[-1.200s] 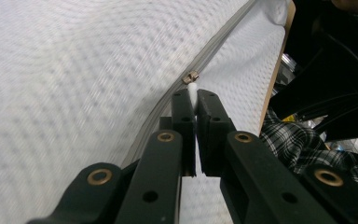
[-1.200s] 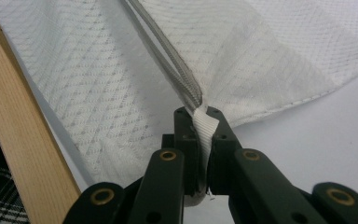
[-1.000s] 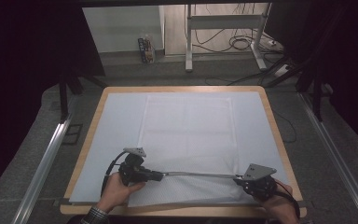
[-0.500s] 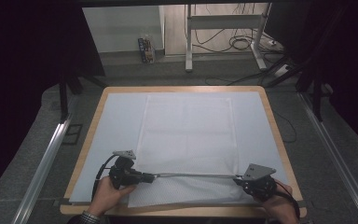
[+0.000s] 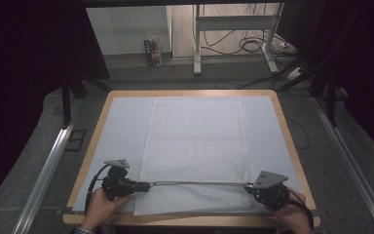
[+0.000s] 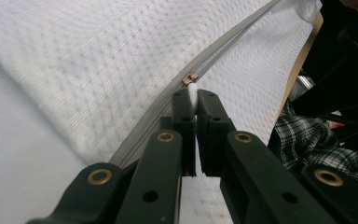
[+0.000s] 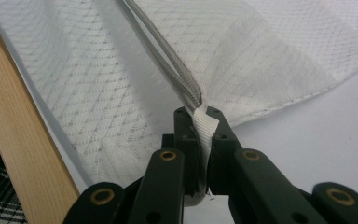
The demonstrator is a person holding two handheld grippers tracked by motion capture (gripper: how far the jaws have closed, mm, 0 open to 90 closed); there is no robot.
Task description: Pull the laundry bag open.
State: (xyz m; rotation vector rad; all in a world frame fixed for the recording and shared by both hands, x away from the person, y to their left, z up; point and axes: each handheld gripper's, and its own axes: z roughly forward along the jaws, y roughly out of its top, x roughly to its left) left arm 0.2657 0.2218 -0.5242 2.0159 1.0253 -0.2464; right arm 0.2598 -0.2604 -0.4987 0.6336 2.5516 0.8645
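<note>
High view | zipper (image 5: 197, 184) runs left-right along near edge | left hand-held gripper (image 5: 143, 185) pinches pull, right (image 5: 248, 187) pinches end

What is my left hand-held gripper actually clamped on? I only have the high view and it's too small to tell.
Observer: The left hand-held gripper is shut on the white zipper pull tab, just behind the metal slider.
Operator: And the right one?
Observer: The right hand-held gripper is shut on a white ribbed fabric tab at the end of the grey zipper.
Operator: Is the zipper closed at that end?
Observer: Near the right jaws its two grey tapes stand slightly apart, then meet at the tab.
Operator: Anything beside the right gripper?
Observer: The table's wooden edge runs close along one side of it.
</note>
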